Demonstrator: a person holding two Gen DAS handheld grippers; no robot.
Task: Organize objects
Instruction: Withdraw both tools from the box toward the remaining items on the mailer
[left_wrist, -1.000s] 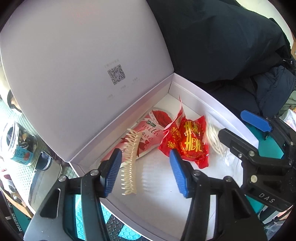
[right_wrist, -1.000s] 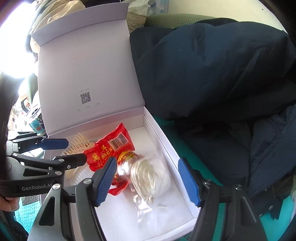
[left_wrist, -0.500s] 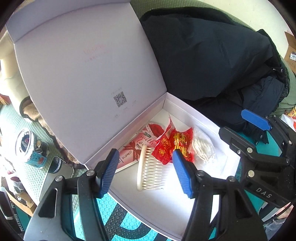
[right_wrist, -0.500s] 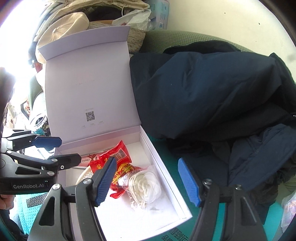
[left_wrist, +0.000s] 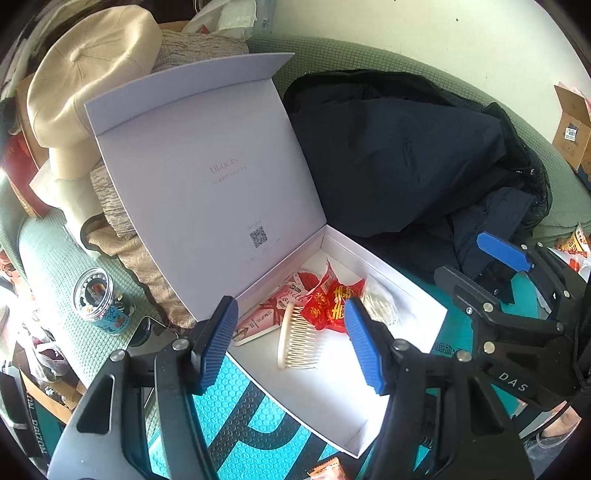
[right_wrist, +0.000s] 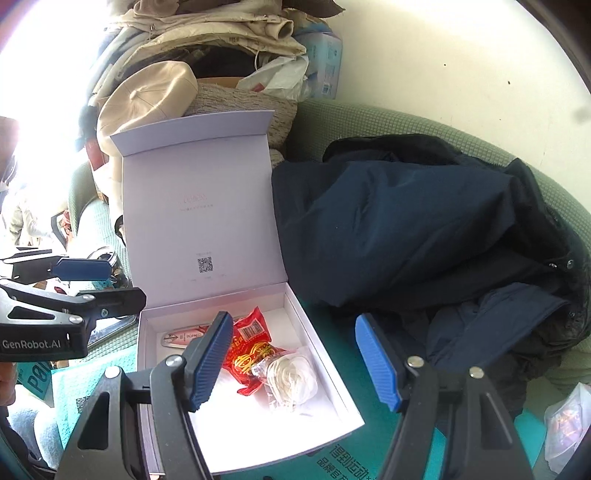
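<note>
A white box (left_wrist: 402, 295) stands open with its lid (left_wrist: 207, 177) upright. Inside lie a cream hair comb (left_wrist: 295, 341), a pink packet (left_wrist: 273, 310), a red snack packet (left_wrist: 332, 302) and a clear bag of white cord (left_wrist: 380, 304). My left gripper (left_wrist: 291, 343) is open and empty, above the box's near edge. My right gripper (right_wrist: 295, 365) is open and empty, above the box (right_wrist: 332, 376); under it lie the red packet (right_wrist: 251, 343) and the white cord bag (right_wrist: 291, 376). The comb is hidden in the right wrist view.
A dark blue jacket (left_wrist: 406, 155) lies right of the box on a green sofa. A beige cap (left_wrist: 92, 62) and clothes pile up behind the lid. A jar (left_wrist: 98, 301) and a phone (left_wrist: 147, 332) lie to the left. A teal mat (left_wrist: 240, 424) lies under the box.
Both grippers have pulled back and up from the box, so more of the lid and room shows. The comb fell from upright between my left fingers to flat in the box.
</note>
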